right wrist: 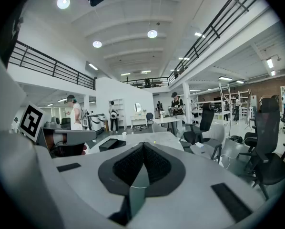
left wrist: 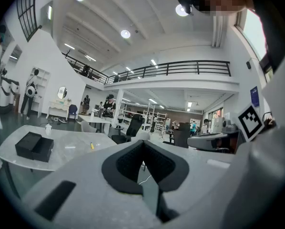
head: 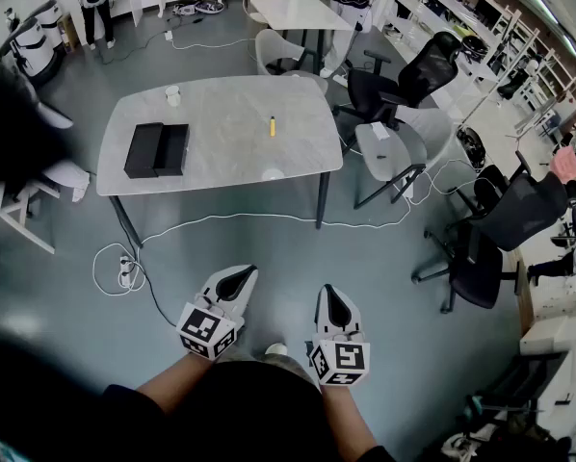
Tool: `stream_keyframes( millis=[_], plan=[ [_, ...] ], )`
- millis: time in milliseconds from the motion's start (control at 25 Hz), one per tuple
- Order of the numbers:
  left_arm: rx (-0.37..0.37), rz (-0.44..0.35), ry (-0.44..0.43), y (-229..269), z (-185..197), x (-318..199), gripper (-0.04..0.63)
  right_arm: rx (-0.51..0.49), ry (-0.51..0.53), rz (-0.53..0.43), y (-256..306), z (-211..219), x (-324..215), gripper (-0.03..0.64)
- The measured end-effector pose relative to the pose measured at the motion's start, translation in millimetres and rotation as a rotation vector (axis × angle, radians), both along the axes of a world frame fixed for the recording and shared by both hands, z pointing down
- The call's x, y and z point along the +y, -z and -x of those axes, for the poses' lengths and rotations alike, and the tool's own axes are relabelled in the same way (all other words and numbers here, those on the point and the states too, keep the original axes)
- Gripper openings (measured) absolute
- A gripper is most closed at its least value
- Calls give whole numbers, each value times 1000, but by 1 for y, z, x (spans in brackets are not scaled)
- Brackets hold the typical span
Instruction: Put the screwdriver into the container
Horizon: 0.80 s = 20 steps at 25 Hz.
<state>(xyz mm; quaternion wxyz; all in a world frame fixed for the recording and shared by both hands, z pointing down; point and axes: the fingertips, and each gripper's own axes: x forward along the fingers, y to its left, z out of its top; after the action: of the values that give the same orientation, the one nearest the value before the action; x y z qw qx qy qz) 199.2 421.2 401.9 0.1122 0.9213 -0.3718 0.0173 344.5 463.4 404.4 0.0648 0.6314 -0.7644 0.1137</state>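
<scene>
One small yellow screwdriver lies on the pale grey stone-look table, well apart from the open black rectangular container at its left end. We stand well back, with our left gripper and right gripper both closed and empty. We judge the approach comes first, then opening one gripper's jaws over the screwdriver.

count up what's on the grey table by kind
black container: 1
yellow screwdriver: 1
small white cup or bottle: 1
total: 3
</scene>
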Motion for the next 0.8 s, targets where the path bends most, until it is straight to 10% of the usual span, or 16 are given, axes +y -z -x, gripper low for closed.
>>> stream_keyframes(
  millis=[800],
  plan=[
    [-22,65,14,-48,-77,-63,15,-38,12,12,-49,-83,-50,11]
  ],
)
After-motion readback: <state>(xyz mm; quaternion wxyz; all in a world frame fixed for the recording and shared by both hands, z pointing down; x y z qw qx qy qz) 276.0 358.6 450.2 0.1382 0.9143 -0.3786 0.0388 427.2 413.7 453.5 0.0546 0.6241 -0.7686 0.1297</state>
